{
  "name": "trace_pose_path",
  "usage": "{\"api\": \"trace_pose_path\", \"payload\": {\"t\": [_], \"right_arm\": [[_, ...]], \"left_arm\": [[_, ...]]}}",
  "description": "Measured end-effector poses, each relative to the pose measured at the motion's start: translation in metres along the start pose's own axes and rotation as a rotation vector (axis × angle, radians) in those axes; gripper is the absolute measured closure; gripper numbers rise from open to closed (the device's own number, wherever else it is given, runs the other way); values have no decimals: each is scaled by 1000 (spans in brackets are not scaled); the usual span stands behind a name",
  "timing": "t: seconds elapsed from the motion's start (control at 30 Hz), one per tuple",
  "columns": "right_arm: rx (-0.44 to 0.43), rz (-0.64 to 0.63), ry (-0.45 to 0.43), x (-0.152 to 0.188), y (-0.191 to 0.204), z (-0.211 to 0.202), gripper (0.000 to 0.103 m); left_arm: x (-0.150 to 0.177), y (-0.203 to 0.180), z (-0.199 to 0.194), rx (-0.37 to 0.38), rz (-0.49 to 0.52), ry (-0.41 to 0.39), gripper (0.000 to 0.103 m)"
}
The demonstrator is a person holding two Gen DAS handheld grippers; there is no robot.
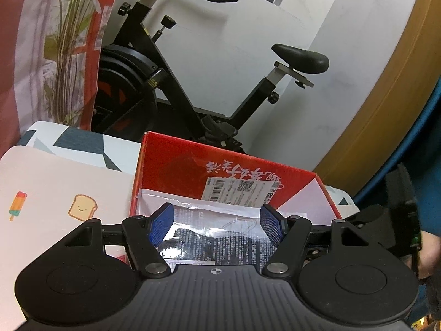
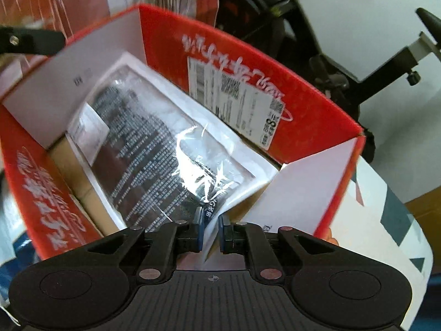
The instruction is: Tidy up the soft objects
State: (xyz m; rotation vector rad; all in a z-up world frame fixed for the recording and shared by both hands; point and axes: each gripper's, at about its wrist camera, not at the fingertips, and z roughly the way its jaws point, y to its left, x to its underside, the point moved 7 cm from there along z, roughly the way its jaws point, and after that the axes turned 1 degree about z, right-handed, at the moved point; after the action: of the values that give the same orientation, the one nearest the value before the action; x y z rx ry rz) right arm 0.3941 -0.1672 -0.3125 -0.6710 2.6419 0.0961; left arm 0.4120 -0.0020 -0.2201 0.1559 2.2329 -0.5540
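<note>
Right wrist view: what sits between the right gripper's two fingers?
In the right wrist view, the white edge of the plastic-wrapped packet lies between the right gripper fingers, pinched there, with the packet lying in the red box.

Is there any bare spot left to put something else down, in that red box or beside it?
The red box is crowded: the plastic packet covers most of its floor, the right gripper pinching its corner. Bare cardboard shows only along the left wall. Outside, the pink mat left of the box is open.

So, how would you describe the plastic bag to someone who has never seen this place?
Find the red box in front of the exercise bike. The bag lies inside it: shiny clear plastic over something dark, white edges. The right gripper pinches its near corner.
</note>
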Motion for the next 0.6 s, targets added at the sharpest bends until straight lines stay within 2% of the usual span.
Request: {"api": "trace_pose_path", "payload": {"t": [0.2,0.43,0.5,0.6], "right_arm": [[28,28,4,-2,-2,12,93],[85,67,-71,2,-3,-4,89],[91,79,-88,5,-1,-11,87],[100,99,-105,9,1,-21,75]], "left_arm": [[1,4,3,-17,4,3,32],[2,2,1,-61,53,2,32],[2,0,-1,-80,81,3,32],[3,-1,-6,-105,115,2,32]]}}
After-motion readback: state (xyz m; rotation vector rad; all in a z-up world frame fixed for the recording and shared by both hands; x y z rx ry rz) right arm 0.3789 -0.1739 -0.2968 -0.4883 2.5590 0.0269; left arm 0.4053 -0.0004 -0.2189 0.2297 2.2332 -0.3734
